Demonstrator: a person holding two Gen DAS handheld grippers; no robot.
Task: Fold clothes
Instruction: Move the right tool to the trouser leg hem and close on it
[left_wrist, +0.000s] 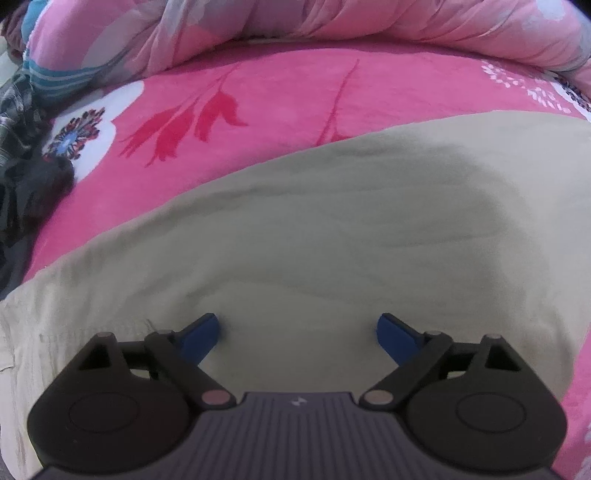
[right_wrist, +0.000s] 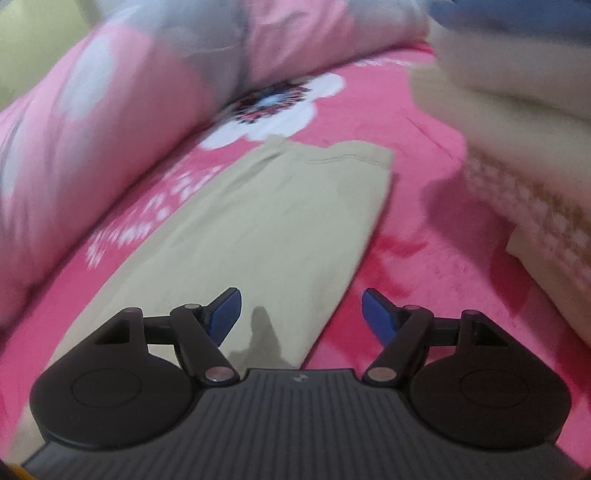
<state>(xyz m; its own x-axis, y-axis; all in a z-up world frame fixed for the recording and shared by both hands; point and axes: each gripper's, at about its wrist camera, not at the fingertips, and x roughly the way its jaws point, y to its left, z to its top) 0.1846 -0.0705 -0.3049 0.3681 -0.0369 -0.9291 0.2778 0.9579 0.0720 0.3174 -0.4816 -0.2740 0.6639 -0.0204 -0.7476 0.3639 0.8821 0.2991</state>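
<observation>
A beige garment (left_wrist: 295, 229) lies flat on the pink flowered bedsheet (left_wrist: 258, 92), filling the lower half of the left wrist view. My left gripper (left_wrist: 298, 334) hovers just above it, open, blue fingertips (left_wrist: 205, 332) wide apart with only flat cloth below. In the blurred right wrist view the same beige garment (right_wrist: 258, 221) stretches away as a long folded strip with a hemmed far end. My right gripper (right_wrist: 301, 314) stands open over the strip's right edge, nothing between its pads.
A rolled pink quilt (left_wrist: 332, 26) runs along the far side of the bed. Dark patterned clothes (left_wrist: 22, 155) lie at the left. In the right wrist view a stack of pale folded cloth (right_wrist: 524, 155) sits at the right, the pink quilt (right_wrist: 92, 129) at the left.
</observation>
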